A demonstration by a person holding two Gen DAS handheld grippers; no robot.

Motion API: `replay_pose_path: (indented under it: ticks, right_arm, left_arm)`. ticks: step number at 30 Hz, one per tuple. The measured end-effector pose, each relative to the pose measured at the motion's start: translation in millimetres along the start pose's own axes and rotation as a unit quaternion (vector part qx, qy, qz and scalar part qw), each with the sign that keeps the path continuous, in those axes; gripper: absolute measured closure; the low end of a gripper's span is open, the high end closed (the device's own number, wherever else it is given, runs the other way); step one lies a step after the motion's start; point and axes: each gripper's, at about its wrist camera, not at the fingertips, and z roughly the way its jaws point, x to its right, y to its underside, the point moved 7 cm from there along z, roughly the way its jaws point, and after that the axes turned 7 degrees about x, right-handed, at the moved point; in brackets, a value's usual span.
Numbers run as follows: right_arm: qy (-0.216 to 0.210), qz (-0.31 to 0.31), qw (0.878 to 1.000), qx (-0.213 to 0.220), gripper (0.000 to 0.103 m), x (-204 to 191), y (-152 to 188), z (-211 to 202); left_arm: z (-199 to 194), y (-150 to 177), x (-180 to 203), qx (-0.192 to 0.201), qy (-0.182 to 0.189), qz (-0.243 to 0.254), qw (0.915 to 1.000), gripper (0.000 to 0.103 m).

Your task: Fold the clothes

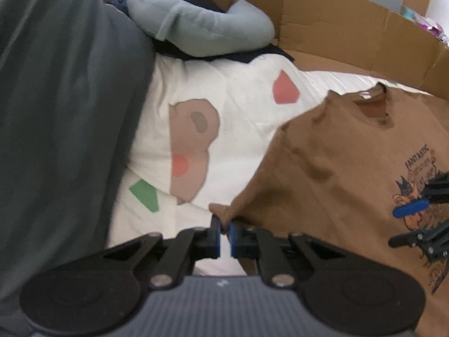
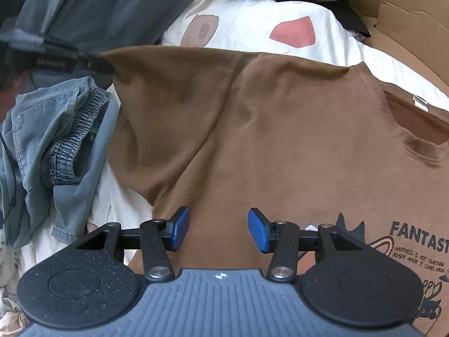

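A brown T-shirt with a cartoon print and the word FANTASTIC lies on a white printed sheet. My left gripper is shut on the tip of the shirt's sleeve, pinching brown cloth between its blue pads. In the right wrist view the brown T-shirt fills the middle, print at the lower right. My right gripper is open and empty, hovering just above the shirt's chest. It also shows in the left wrist view at the right edge, over the print.
A dark grey garment hangs at the left. A light grey sweatshirt lies at the back. Cardboard walls border the back and right. Crumpled blue denim shorts lie at the left in the right wrist view.
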Motion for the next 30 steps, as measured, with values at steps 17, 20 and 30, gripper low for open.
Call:
replay_pose_path:
  ticks: [17,20,30]
  right_arm:
    - [0.008,0.009,1.0,-0.004,0.049,2.5,4.7,11.0]
    - [0.009,0.009,1.0,-0.005,0.049,1.8,5.9,12.1]
    - [0.001,0.015,1.0,0.002,0.049,-0.9,6.1,7.4]
  left_arm:
    - [22.8,36.5,-38.6,-0.023,-0.069,-0.129,0.9889,0.064]
    - [14.8,44.5,-30.4,-0.024,-0.063,-0.131,0.989,0.064]
    - [2.6,79.9,0.7,-0.025,-0.073,-0.165,0.9834,0.065]
